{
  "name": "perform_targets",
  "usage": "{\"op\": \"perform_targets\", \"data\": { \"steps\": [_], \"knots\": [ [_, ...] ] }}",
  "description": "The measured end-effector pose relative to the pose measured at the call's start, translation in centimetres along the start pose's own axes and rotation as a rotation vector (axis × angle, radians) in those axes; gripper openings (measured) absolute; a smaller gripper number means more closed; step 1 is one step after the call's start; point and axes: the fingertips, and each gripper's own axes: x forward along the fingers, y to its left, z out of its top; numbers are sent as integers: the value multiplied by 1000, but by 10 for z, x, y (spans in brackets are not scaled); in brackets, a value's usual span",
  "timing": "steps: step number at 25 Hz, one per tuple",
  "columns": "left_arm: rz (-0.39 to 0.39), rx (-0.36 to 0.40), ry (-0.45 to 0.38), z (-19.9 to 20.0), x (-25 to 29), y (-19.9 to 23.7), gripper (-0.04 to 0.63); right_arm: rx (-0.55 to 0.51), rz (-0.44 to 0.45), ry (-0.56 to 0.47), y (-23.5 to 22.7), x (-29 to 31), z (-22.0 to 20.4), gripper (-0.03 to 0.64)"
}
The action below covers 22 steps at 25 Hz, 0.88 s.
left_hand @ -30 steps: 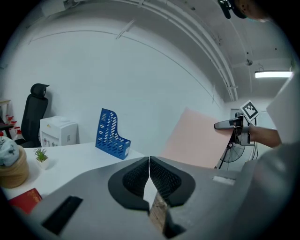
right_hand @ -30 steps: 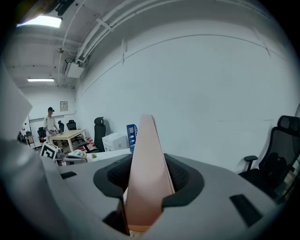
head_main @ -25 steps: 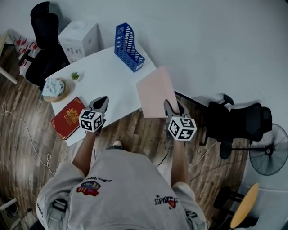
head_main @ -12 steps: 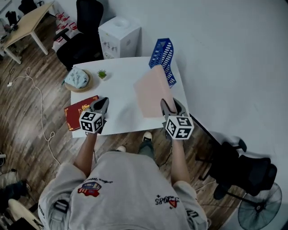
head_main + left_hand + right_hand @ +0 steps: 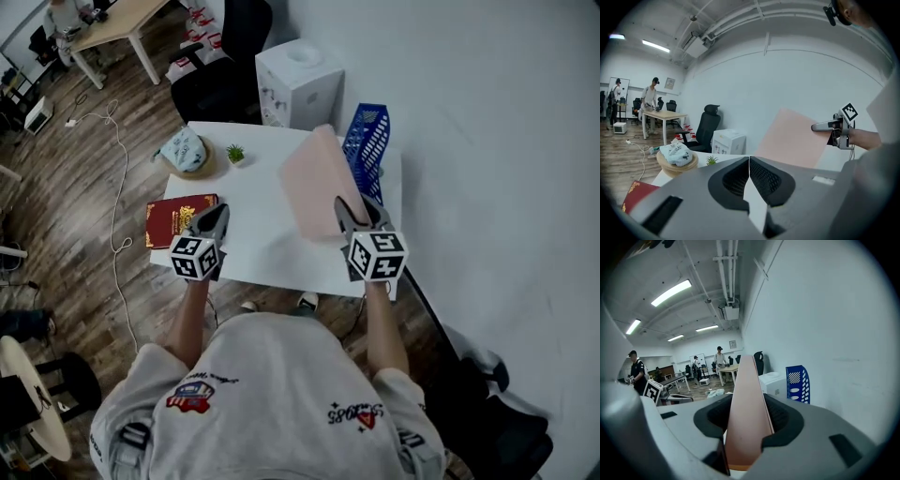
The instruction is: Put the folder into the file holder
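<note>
My right gripper [image 5: 357, 212] is shut on the near edge of a pink folder [image 5: 319, 185], which it holds up above the white table [image 5: 262, 234]; between the jaws in the right gripper view the folder [image 5: 746, 418] stands edge-on. The blue file holder [image 5: 367, 150] stands at the table's far right corner, just beyond the folder, and shows to the right in the right gripper view as the file holder [image 5: 797, 383]. My left gripper [image 5: 210, 219] hovers over the table's near left part, jaws shut and nothing in them. In the left gripper view the folder [image 5: 794, 138] appears right of centre.
A red book [image 5: 178, 217] lies at the table's left edge. A round tray with a cloth [image 5: 187, 154] and a small plant [image 5: 235, 153] sit at the far left. A white box [image 5: 300, 82] and a black chair [image 5: 225, 66] stand behind the table, next to the wall.
The view has swung round and I have come up to the table. The folder, held in my right gripper throughout, is now nearer the file holder.
</note>
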Motion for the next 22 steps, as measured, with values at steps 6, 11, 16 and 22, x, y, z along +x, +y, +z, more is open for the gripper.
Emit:
{"op": "perform_targets", "data": {
  "steps": [6, 11, 16, 22],
  "knots": [
    [98, -20, -3, -9, -4, -13, 9, -20, 111, 1, -7, 19, 5, 176],
    [116, -5, -3, -6, 3, -10, 9, 2, 121, -36, -18, 30, 15, 175],
    [106, -13, -34, 8, 23, 1, 8, 13, 100, -160, -30, 21, 55, 173],
    [32, -9, -38, 15, 51, -18, 8, -9, 34, -379, -50, -33, 138, 173]
  ]
}}
